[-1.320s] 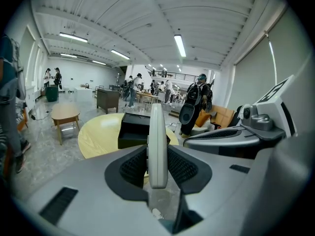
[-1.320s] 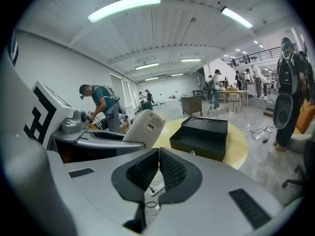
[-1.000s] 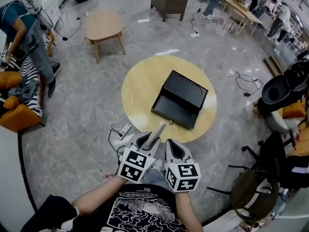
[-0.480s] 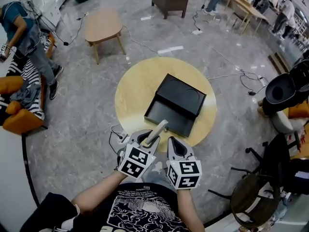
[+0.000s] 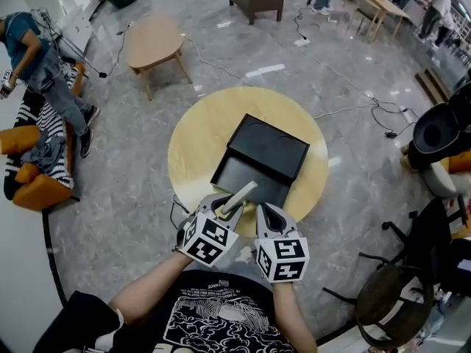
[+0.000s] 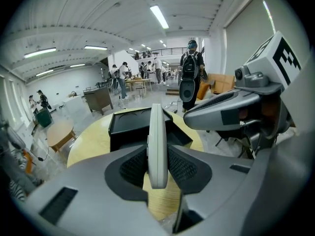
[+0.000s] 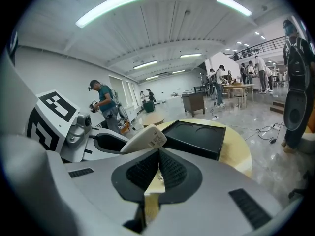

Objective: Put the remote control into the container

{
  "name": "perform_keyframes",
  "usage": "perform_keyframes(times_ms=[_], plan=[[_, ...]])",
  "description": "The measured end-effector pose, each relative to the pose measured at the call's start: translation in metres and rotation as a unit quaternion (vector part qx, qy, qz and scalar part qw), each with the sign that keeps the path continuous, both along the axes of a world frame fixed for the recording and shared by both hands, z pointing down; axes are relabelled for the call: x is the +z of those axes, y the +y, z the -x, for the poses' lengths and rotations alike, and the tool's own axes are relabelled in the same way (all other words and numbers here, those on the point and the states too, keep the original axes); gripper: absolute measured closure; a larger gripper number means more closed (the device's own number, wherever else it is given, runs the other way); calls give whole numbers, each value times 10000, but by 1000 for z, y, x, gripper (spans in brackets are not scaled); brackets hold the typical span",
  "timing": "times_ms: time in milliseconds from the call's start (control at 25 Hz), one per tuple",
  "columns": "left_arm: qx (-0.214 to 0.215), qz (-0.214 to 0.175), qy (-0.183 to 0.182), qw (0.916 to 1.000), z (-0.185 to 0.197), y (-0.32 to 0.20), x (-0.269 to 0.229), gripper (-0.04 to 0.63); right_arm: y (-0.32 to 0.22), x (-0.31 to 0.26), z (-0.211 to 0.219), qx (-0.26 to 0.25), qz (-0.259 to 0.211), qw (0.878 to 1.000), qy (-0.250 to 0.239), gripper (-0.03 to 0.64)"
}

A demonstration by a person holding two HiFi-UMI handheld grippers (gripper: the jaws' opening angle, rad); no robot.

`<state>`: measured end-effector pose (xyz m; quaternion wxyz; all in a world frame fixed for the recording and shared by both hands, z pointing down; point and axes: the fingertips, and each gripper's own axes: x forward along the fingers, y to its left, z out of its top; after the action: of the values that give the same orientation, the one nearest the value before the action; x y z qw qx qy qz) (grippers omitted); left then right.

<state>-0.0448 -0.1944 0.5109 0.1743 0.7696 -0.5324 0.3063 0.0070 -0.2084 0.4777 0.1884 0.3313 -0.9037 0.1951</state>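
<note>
The left gripper (image 6: 157,167) is pinching the remote (image 6: 157,136) above the table's (image 5: 193,149) near edge; the right gripper (image 7: 158,173) is pressing its jaws together.

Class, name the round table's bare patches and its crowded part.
Bare: on the table, a wide crescent left of the container, a narrower strip right of it; its empty tray. Crowded: the near edge, by the left claw, right claw and remote.

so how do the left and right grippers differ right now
The left gripper is clamped on the remote control; the right gripper holds nothing. The left gripper's jaws stand apart around the remote; the right gripper's are together. Both are grey and point at the black container on the round table.
</note>
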Motion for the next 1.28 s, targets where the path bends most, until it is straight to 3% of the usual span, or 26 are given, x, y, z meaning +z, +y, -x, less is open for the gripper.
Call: perform_keyframes(times_ms=[480,800,1280], plan=[[851,41,-518,9950,1,-33,1,474,-20,-5,2,359,26,9993,116,594],[1654,154,-742,9833,7,-55,15,474,-35,-5,14,876,88,9958,255,594],[2405,502,-850,9656,11,-76,41,474,-52,3,18,1426,172,9883,507,593]])
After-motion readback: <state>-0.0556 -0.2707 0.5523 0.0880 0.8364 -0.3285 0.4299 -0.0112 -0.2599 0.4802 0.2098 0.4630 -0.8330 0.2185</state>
